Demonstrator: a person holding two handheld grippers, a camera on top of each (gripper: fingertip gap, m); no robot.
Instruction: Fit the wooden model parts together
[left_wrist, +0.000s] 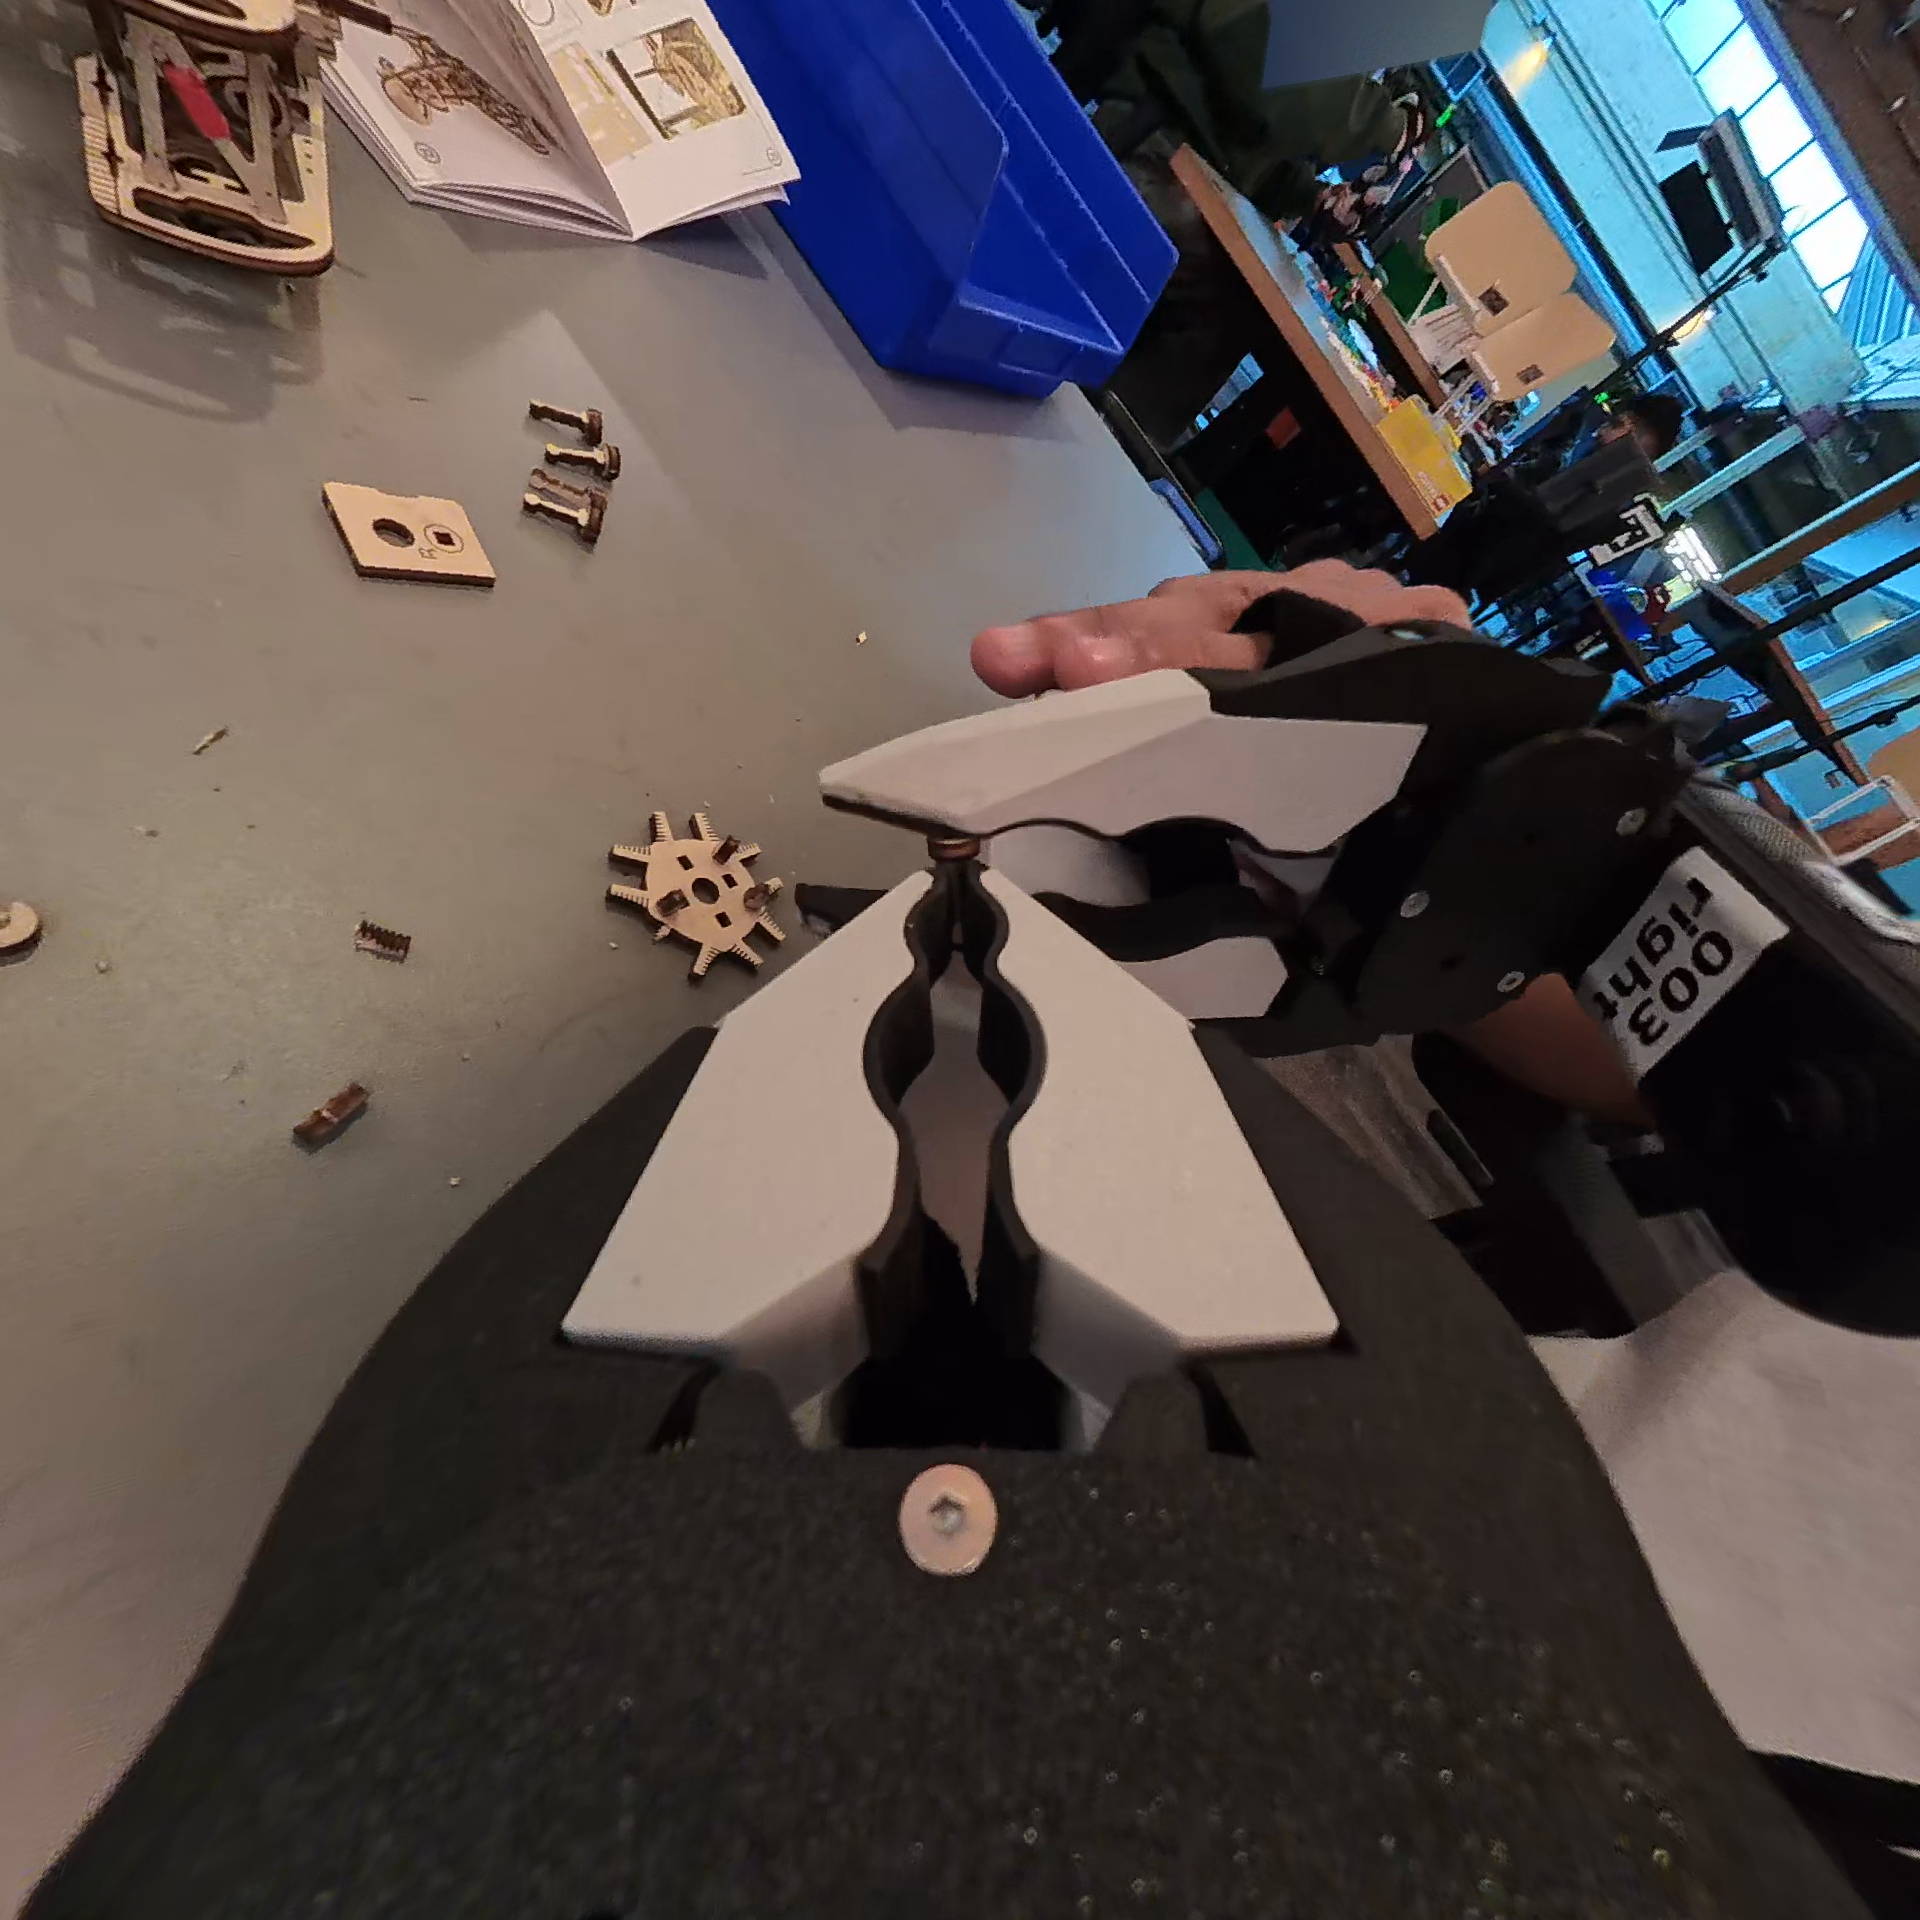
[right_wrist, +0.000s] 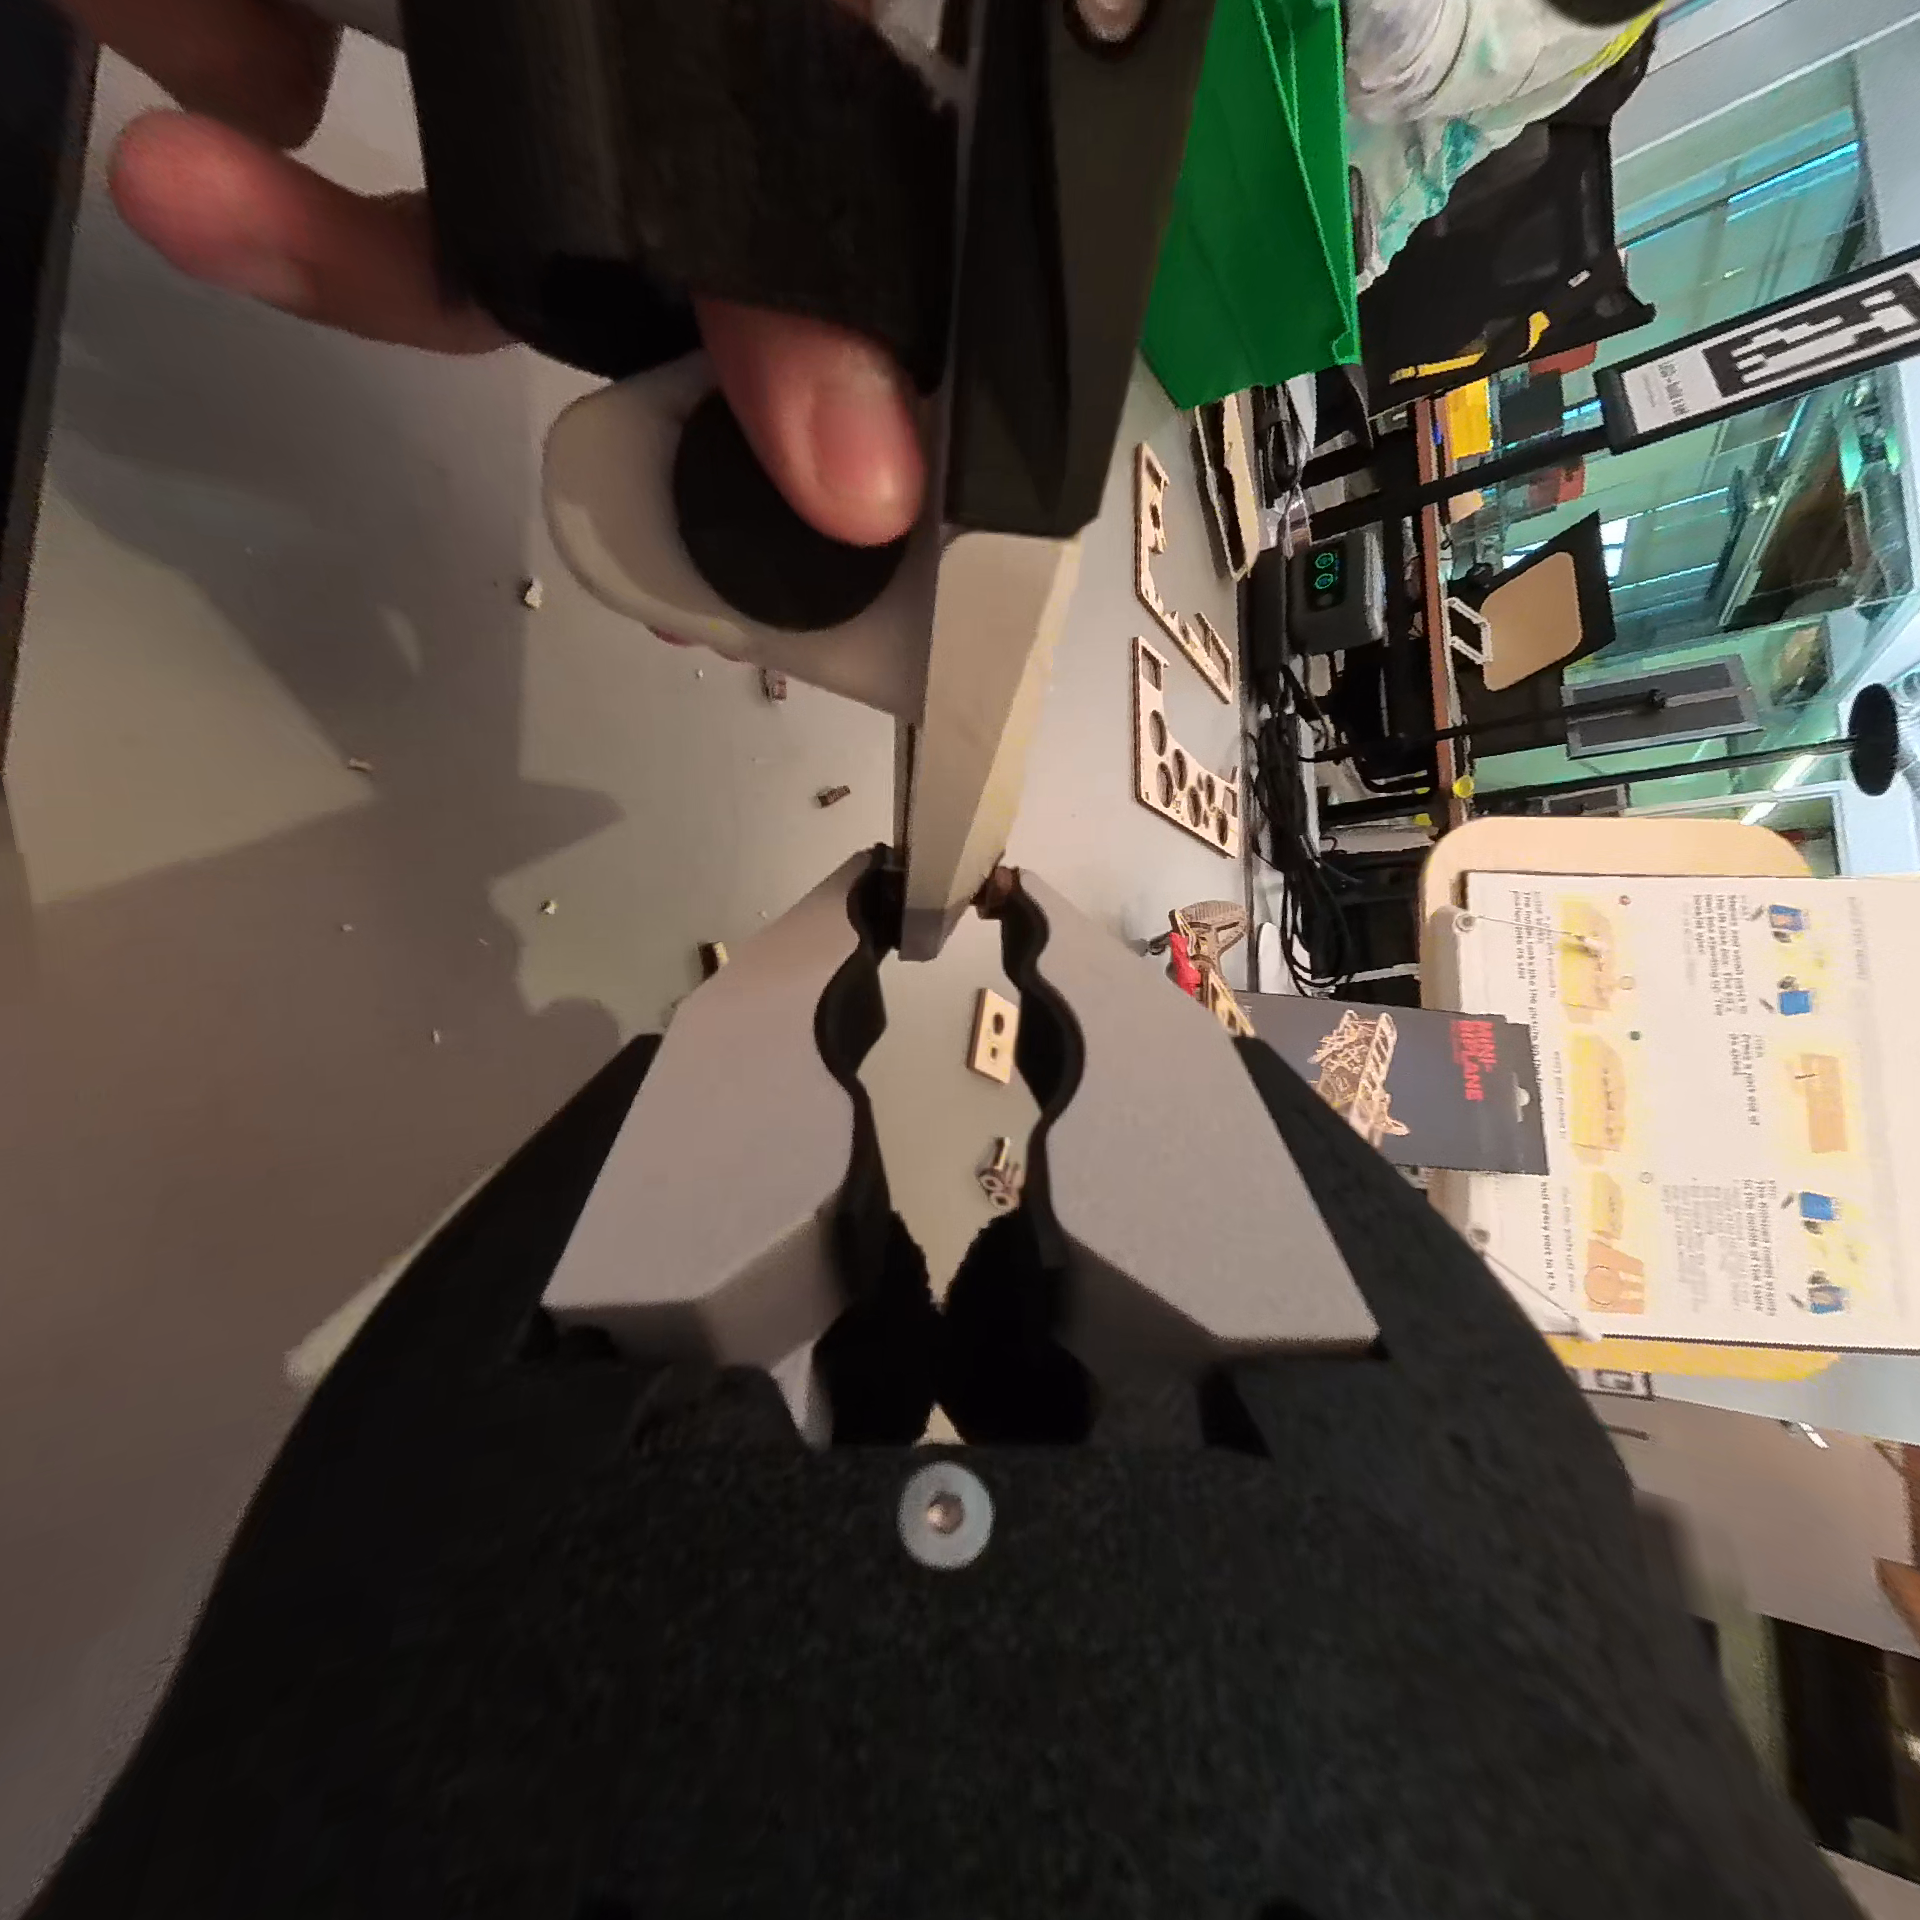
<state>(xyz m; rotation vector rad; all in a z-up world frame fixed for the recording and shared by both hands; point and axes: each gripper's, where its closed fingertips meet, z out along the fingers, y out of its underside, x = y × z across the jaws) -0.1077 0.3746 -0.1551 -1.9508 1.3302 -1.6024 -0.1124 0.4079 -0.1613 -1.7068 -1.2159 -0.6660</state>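
Small wooden pin (left_wrist: 954, 854), pinched at tips of left gripper (left_wrist: 951, 883), jaws nearly closed on its shaft; light, stiff, likely brittle, best held mid-shaft. Right gripper (right_wrist: 940, 904), jaws partly open, straddling the other's tip, crossed at right angles. Toothed wooden wheel (left_wrist: 698, 896) on tabletop (left_wrist: 623, 675), left of jaws.

blue bin (left_wrist: 966, 208) | open booklet (left_wrist: 582, 114) | green cloth (right_wrist: 1257, 187)
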